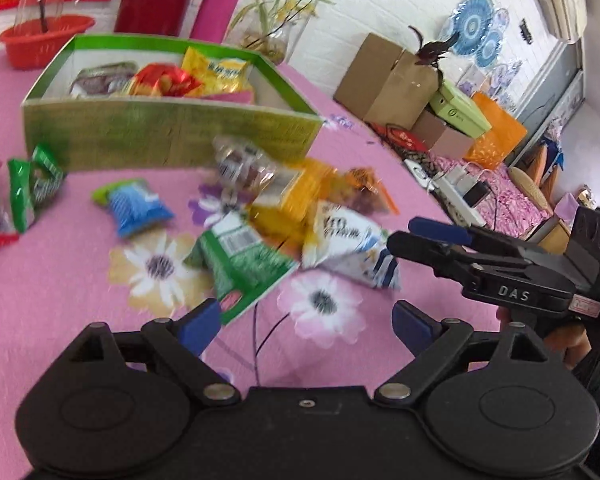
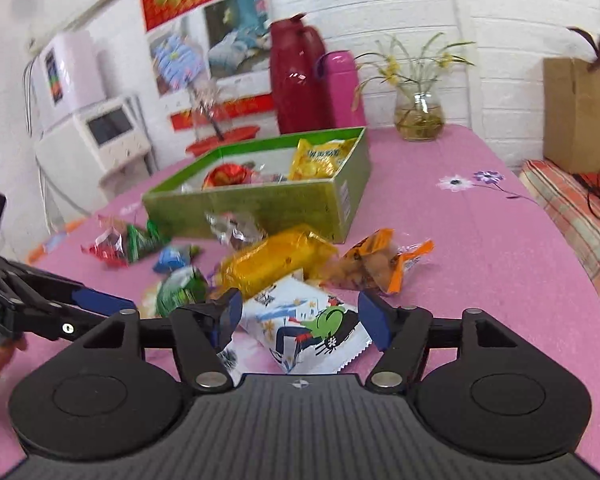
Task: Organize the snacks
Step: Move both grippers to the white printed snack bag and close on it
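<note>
A green cardboard box (image 1: 172, 136) (image 2: 260, 208) stands open on the pink flowered tablecloth, with a yellow packet (image 2: 320, 158) and a red packet (image 1: 160, 78) inside. Loose snacks lie in front of it: a green packet (image 1: 240, 264), a white cartoon packet (image 2: 300, 320) (image 1: 348, 240), a yellow-orange pack (image 2: 276, 256), an orange bag (image 2: 380, 260) and a blue packet (image 1: 138, 208). My right gripper (image 2: 302, 316) (image 1: 404, 236) is open, with the white packet lying between its fingers. My left gripper (image 1: 306, 322) (image 2: 112, 308) is open just short of the green packet, holding nothing.
Green and red packets (image 1: 36, 188) lie at the left. Behind the box stand a red thermos (image 2: 296, 76), a pink flask (image 2: 342, 88), a glass vase with plants (image 2: 418, 116) and a red basin (image 1: 44, 40). Cardboard boxes (image 1: 388, 80) sit beyond the table's right edge.
</note>
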